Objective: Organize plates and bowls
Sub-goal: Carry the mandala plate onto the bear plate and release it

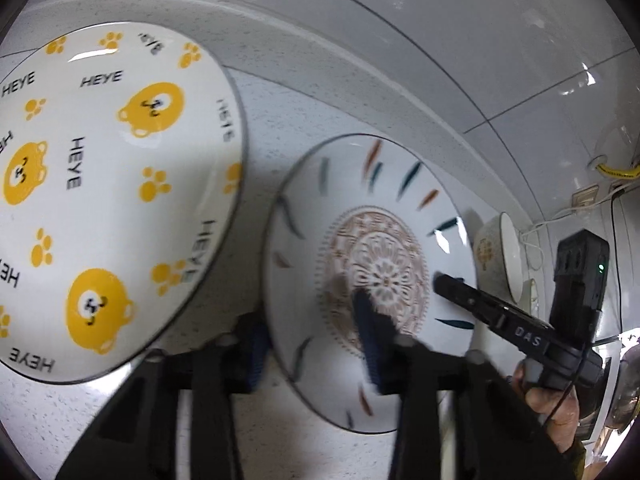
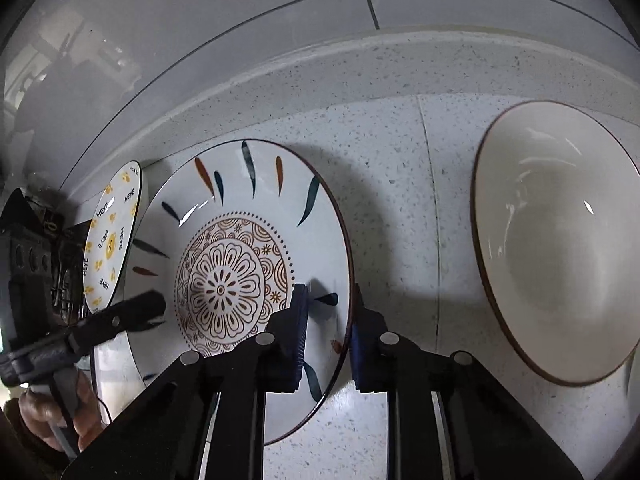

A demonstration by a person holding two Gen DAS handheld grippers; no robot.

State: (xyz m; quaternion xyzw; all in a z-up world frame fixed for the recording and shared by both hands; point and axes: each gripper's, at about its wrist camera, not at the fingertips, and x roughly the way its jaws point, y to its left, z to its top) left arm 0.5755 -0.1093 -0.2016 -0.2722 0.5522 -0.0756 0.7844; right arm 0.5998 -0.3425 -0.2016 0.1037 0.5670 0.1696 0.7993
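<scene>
Gripping the patterned plate [image 2: 240, 280] from opposite sides, both tools pinch its rim: the right gripper [image 2: 326, 336] has one pad inside the rim and one outside, and the left gripper [image 1: 312, 340] does likewise on the other edge. Both point steeply down at the speckled counter [image 2: 400, 200], each with a hand [image 1: 556, 404] behind it. Just beside the plate lies a bear-print plate [image 1: 112, 200], toward the wall; a plain cream bowl [image 2: 560, 240], empty, sits apart on the other side.

speckled grey countertop [image 2: 384, 168], glossy tiled wall [image 2: 240, 20] behind, yellow cable [image 1: 616, 171] far right
</scene>
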